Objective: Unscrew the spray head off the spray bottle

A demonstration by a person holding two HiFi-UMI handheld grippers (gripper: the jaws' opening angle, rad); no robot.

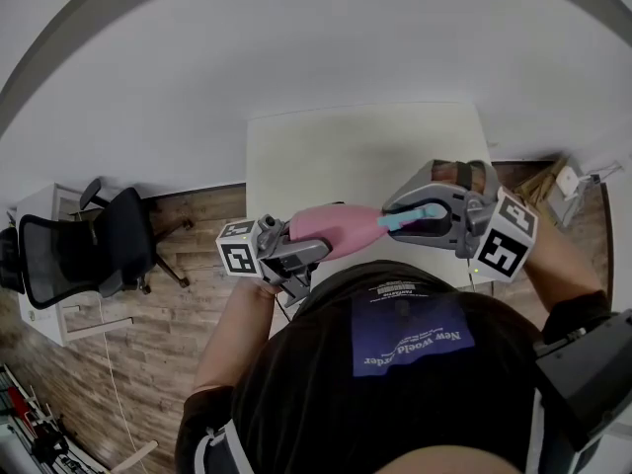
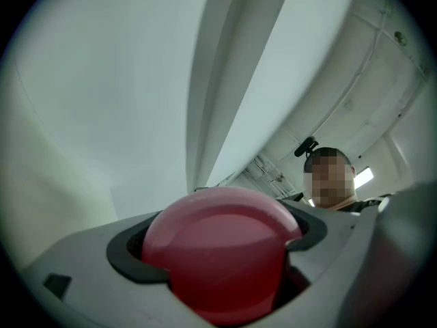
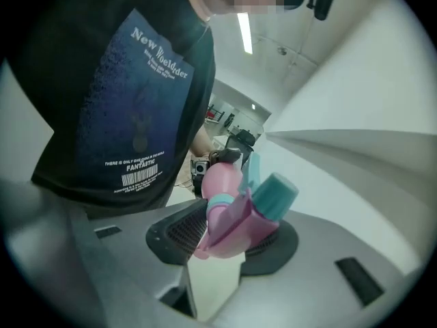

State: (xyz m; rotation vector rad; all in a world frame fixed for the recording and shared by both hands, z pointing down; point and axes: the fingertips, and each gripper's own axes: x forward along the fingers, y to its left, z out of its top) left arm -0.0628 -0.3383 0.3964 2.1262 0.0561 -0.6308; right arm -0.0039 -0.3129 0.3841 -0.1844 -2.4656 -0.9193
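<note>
Clamping w/ L gripper point(image 2: 218, 246) on base of pink spray bottle point(image 1: 334, 228), jaws pressing both sides, mid-air above near edge of table point(image 1: 365, 146). Lying approx horizontal, long axis running L-R, spray head point(image 1: 406, 218) pointing R. Pinching that head w/ R gripper point(image 3: 229, 236), jaws half-spread.

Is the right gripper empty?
No, the right gripper is shut on the pink spray head, whose teal nozzle sticks up.

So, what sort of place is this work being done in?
Most likely an office or a lab workroom. A black mesh swivel office chair stands on a brown wood-plank floor, near a plain white rectangular table. A long strip ceiling light also shows.
</note>
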